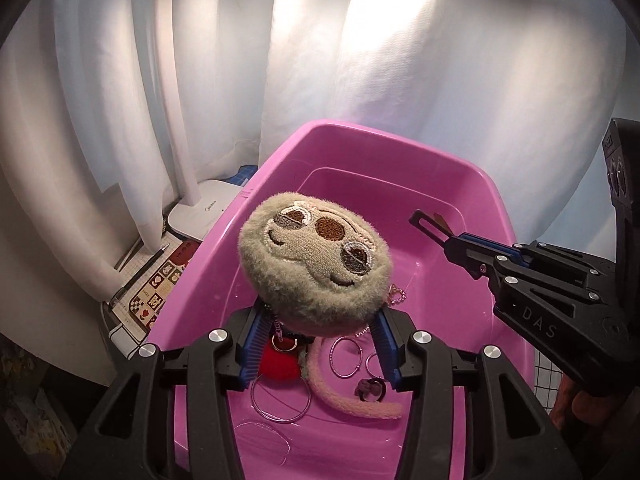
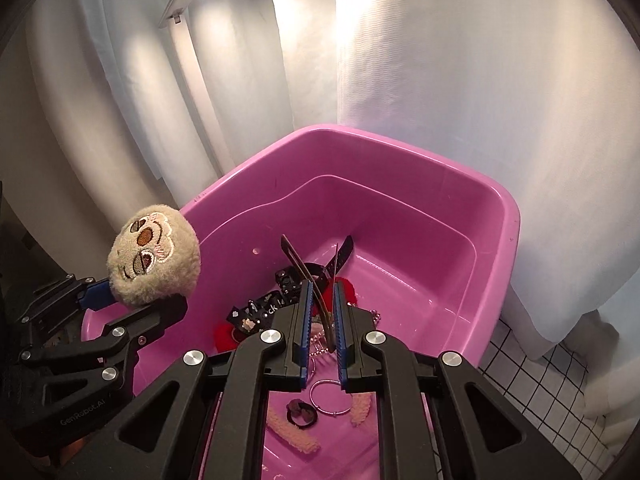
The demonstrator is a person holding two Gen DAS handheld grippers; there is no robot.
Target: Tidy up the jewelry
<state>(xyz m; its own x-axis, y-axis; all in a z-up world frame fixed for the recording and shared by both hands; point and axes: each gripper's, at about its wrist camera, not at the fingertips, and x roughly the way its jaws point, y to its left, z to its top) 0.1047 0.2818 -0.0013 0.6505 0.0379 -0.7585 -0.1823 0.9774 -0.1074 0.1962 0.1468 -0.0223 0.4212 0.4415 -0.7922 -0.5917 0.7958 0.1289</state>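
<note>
Left tongs (image 1: 316, 320): blue pads pinch the lower edge of a round grey plush face (image 1: 314, 256), an embroidered sloth-like head held above the pink basin (image 1: 224, 280); in the right wrist view the same plush sits at 9 o'clock, clamped between the left tongs' fingers at the basin's left rim.

Right tongs (image 2: 322, 312): jaws nearly pressed together, pinching a thin dark strap (image 2: 304, 276) that rises toward 12 o'clock from between the pads; in the left wrist view these tongs enter from 3 o'clock, the strap's slotted end projecting toward the basin's centre.

Basin floor, beneath the left tongs: a red fuzzy piece (image 1: 278, 364) at 6 o'clock of the plush; a beaded charm (image 1: 278, 326) hanging just above it; two thin hoop earrings (image 1: 346, 358) side by side toward 5 o'clock; a curved pink fuzzy band (image 1: 344, 396) running under them; a small dark ring-shaped ornament (image 1: 370, 390) beside the band; a large wire hoop (image 1: 280, 400) near the lower left.

Beyond the basin at 9 o'clock: a white lamp base (image 1: 200, 216) with its stem rising to 11 o'clock; a patterned card (image 1: 156, 292) with a pen (image 1: 140, 276) lying on it, on the tabletop; white curtain (image 1: 400, 80) behind; a gridded cloth (image 2: 540, 360) at 4 o'clock in the right wrist view.
</note>
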